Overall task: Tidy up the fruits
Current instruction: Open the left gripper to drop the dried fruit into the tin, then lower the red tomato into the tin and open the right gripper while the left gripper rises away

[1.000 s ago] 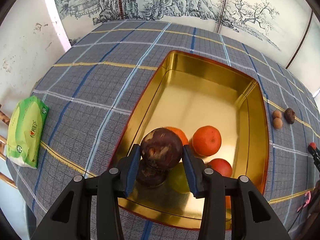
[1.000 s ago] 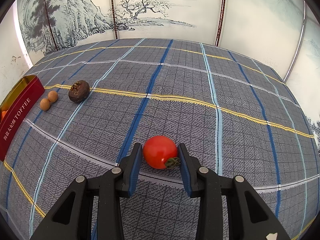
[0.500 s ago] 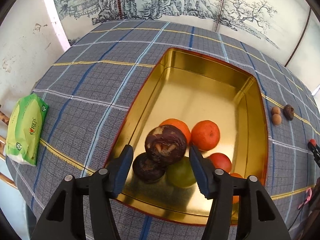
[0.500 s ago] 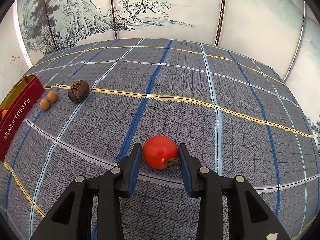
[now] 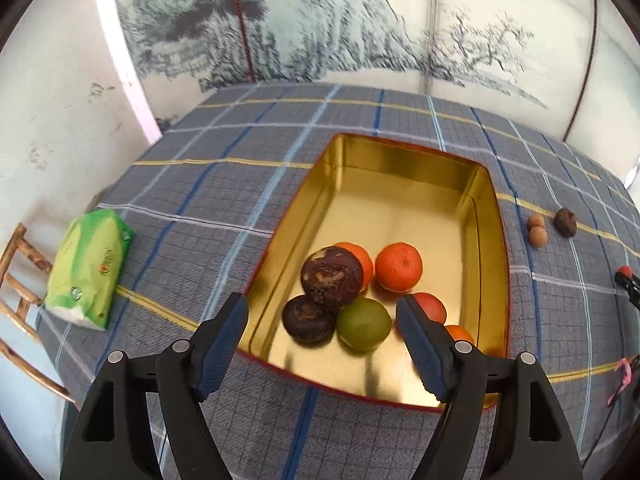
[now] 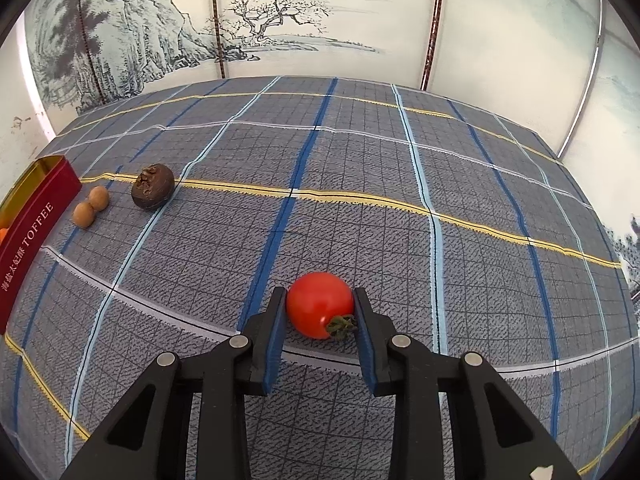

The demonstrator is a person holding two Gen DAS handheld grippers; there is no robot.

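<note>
A gold tin [image 5: 408, 172] with red outer walls lies on the plaid cloth. Inside it a dark brown fruit [image 5: 331, 276] rests on top of another dark fruit [image 5: 308, 320], a green fruit [image 5: 363, 329] and oranges [image 5: 398, 267]. My left gripper [image 5: 323, 316] hangs above the tin's near end, its jaws opening, the pads clear of every fruit. In the right wrist view my right gripper [image 6: 320, 312] is shut on a red tomato [image 6: 319, 310] that sits on the cloth, both pads pressed to its sides.
Two small tan fruits [image 6: 91, 205] and a dark brown fruit [image 6: 153, 186] lie on the cloth beside the tin's red wall [image 6: 28, 236]. A green tissue pack [image 5: 90, 268] lies at the table's left edge, by a wooden chair [image 5: 20, 280]. A painted screen stands behind the table.
My left gripper let go of the dark brown fruit, which now rests on the fruits in the tin, and drew back and up with its jaws widening. The right gripper tightened onto the tomato.
</note>
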